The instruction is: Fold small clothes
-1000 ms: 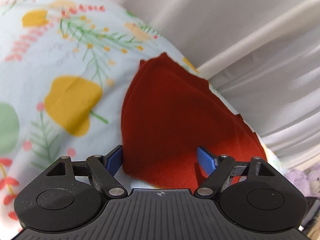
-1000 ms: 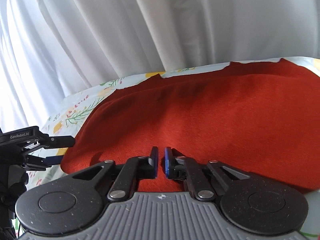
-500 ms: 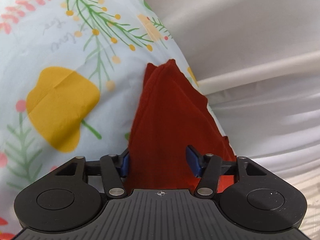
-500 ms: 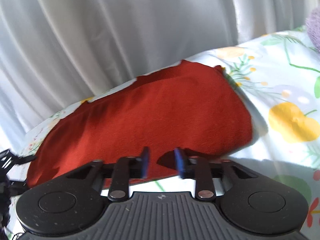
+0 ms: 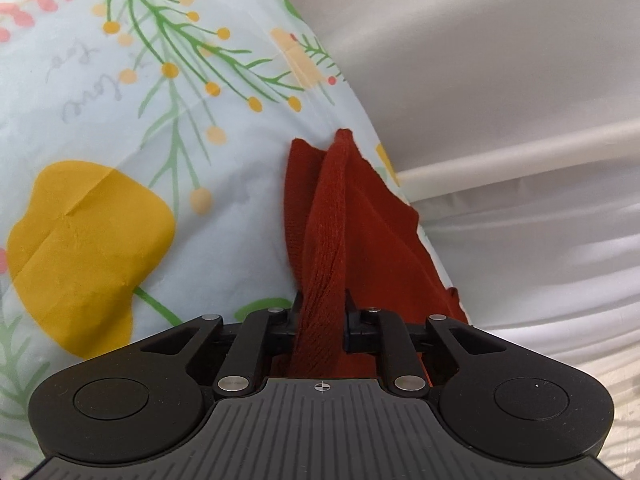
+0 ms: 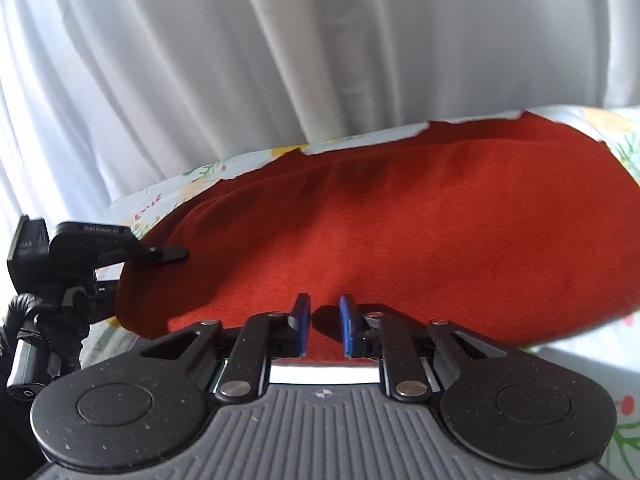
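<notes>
Rust-red knit garment (image 6: pixel 420 224) folded, edge bunched in left tool (image 5: pixel 320 312); right tool (image 6: pixel 323 320) released, empty.

One red cloth (image 6: pixel 420 232), two tools (image 5: pixel 320 312), one floral sheet (image 5: pixel 120 160)

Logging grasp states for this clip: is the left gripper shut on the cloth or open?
Shut on it. The left gripper has its fingers pressed against a bunched ridge of the red cloth, which runs between them.
</notes>
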Demonstrator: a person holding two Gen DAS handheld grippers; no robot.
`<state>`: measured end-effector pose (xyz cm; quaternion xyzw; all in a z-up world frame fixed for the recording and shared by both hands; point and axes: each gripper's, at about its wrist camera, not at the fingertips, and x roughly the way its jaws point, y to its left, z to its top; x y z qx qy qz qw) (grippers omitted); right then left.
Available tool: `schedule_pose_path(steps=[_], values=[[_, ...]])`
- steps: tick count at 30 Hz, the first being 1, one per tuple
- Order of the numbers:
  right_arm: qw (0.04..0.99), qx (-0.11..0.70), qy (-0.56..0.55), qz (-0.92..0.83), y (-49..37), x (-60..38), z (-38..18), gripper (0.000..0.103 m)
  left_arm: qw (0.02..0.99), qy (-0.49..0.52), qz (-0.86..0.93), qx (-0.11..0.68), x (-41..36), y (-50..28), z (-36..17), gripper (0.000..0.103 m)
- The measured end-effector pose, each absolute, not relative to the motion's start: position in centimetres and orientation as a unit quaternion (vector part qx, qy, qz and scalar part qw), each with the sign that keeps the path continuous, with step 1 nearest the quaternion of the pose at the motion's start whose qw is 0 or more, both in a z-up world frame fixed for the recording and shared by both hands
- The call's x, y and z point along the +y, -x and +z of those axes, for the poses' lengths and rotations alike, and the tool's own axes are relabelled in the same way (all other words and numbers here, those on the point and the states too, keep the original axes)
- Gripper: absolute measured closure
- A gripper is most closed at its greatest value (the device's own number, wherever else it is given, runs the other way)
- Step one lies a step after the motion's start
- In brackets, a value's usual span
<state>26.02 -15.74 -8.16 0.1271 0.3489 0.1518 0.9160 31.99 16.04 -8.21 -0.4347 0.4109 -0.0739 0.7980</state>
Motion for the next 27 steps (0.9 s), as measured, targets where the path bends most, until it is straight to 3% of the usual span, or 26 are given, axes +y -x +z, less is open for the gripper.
schedule_pose_path(steps=[10, 18, 23, 27], values=[[0.91, 0.367, -0.073, 0.178, -26.8, -12.0, -9.5, 0.094, 0.801, 0.44, -0.069, 0.401, 15.6, -31.6, -7.3, 0.087], [0.906, 0.358, -0.125, 0.186, -26.3, -14.7, -8.8, 0.093, 0.809, 0.425, -0.071, 0.399, 14.7, -31.6, -5.4, 0.087], [0.91, 0.348, -0.162, 0.158, -25.2, -17.8, -8.3, 0.077, 0.833, 0.38, -0.082, 0.395, 12.2, -31.6, -2.5, 0.087], [0.914, 0.339, -0.183, 0.126, -24.4, -20.7, -7.9, 0.076, 0.853, 0.33, -0.101, 0.392, 7.6, -32.0, 0.4, 0.088]])
